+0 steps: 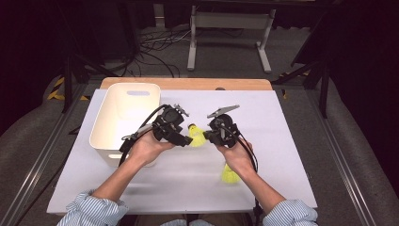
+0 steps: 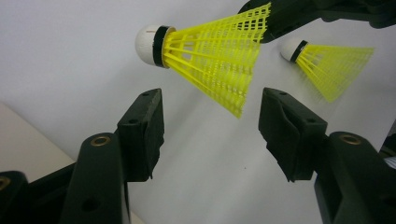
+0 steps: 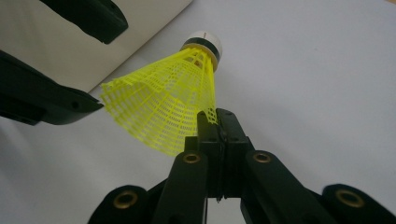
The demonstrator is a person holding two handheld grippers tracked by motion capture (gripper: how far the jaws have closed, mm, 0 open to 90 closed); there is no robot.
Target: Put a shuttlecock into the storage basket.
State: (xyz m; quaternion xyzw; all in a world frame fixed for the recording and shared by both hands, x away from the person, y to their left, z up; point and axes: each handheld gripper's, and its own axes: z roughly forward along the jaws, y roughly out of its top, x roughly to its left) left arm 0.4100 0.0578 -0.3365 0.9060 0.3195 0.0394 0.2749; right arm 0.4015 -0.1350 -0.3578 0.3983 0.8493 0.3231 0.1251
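Observation:
A yellow plastic shuttlecock [image 1: 196,137] with a white cork hangs above the table between the two hands. My right gripper [image 3: 218,116] is shut on the rim of its mesh skirt [image 3: 163,109], cork pointing away. My left gripper [image 2: 210,107] is open, its jaws on either side just short of the skirt [image 2: 215,56], and the pads do not touch it. In the high view the left gripper [image 1: 184,139] faces the right gripper [image 1: 210,136] across the shuttlecock. A second yellow shuttlecock [image 1: 230,174] lies on the table under the right forearm and is also in the left gripper view [image 2: 334,65].
A white plastic bin [image 1: 101,123] stands at the table's left, just behind the left hand, and its wall [image 3: 70,51] is close in the right gripper view. A white sheet [image 1: 282,141] covers the table. The wooden table edge [image 1: 188,83] runs along the back.

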